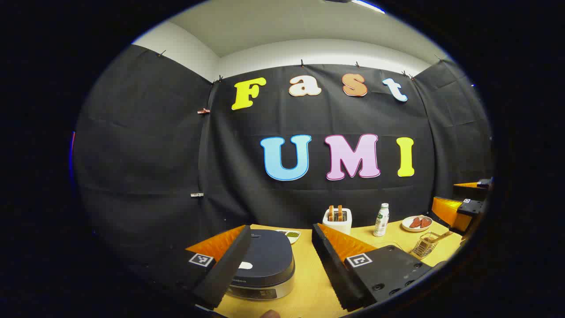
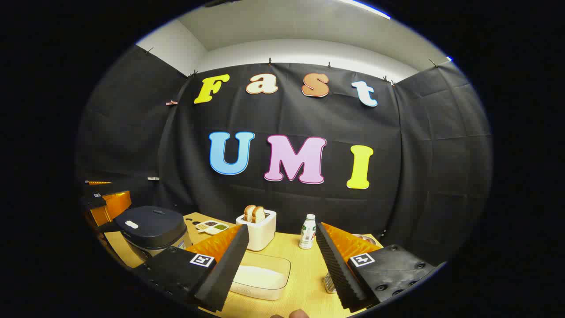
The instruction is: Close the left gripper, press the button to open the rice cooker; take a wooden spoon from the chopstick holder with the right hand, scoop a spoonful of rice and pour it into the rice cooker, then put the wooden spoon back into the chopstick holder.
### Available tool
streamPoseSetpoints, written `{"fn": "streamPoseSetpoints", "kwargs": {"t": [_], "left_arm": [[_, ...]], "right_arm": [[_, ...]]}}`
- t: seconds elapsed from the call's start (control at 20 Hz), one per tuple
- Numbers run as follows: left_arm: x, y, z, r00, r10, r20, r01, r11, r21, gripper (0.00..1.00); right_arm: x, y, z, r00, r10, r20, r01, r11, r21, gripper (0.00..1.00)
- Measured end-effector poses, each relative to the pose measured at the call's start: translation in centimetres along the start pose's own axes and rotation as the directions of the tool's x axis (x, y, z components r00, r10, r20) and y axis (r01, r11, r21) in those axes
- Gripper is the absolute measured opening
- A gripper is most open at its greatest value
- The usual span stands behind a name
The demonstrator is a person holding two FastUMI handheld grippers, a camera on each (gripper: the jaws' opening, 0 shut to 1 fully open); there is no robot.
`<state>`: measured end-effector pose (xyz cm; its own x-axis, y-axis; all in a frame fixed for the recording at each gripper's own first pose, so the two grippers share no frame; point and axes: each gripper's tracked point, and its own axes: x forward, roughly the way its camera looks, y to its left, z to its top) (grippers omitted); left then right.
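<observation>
Left gripper (image 1: 280, 260): jaws released, spread wide, holding nothing. The dark, round-cornered rice cooker with a silver base (image 1: 265, 265) sits on the yellow wooden counter (image 1: 309, 282) directly ahead and below, lid down; its pale oval button (image 1: 245, 265) lies just inside the left finger. The jaws must clench before pressing. Right gripper (image 2: 282, 274): jaws also released, empty, over the clear rice tub (image 2: 260, 277). The wire chopstick holder (image 1: 424, 245) stands at the counter's right, nearer the right gripper.
</observation>
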<state>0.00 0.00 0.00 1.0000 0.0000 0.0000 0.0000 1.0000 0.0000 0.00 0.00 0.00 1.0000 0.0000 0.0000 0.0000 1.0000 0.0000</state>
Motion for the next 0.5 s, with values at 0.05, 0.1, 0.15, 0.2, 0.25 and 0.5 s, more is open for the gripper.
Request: {"fn": "streamPoseSetpoints", "kwargs": {"t": [0.05, 0.1, 0.15, 0.2, 0.25, 0.5], "left_arm": [[0.05, 0.1, -0.07, 1.0, 0.0, 0.001, 0.0, 1.0, 0.003, 0.94], [0.1, 0.26, -0.05, 1.0, 0.004, 0.0, -0.004, 1.0, 0.007, 0.94], [0.15, 0.4, -0.13, 1.0, 0.006, 0.0, -0.006, 1.0, 0.009, 0.94], [0.11, 0.44, -0.1, 1.0, 0.003, 0.001, -0.003, 1.0, 0.007, 0.94], [0.13, 0.4, -0.22, 1.0, 0.001, -0.002, -0.001, 1.0, 0.006, 0.94], [0.15, 0.34, -0.03, 1.0, -0.005, 0.005, 0.005, 1.0, 0.01, 0.94]], "right_arm": [[0.03, -0.06, 0.14, 1.0, -0.003, 0.001, 0.003, 1.0, 0.009, 0.96], [0.12, 0.04, 0.26, 1.0, -0.001, 0.003, 0.001, 1.0, 0.014, 0.95], [0.29, 0.35, 0.28, 1.0, 0.002, 0.004, -0.002, 1.0, 0.008, 0.95], [0.3, 0.39, 0.31, 1.0, 0.004, 0.006, -0.004, 1.0, 0.001, 0.95], [0.21, 0.5, 0.43, 1.0, 0.006, 0.009, -0.006, 1.0, 0.0, 0.95], [0.08, 0.77, 0.63, 1.0, 0.011, 0.016, -0.01, 1.0, -0.011, 0.95]]}}
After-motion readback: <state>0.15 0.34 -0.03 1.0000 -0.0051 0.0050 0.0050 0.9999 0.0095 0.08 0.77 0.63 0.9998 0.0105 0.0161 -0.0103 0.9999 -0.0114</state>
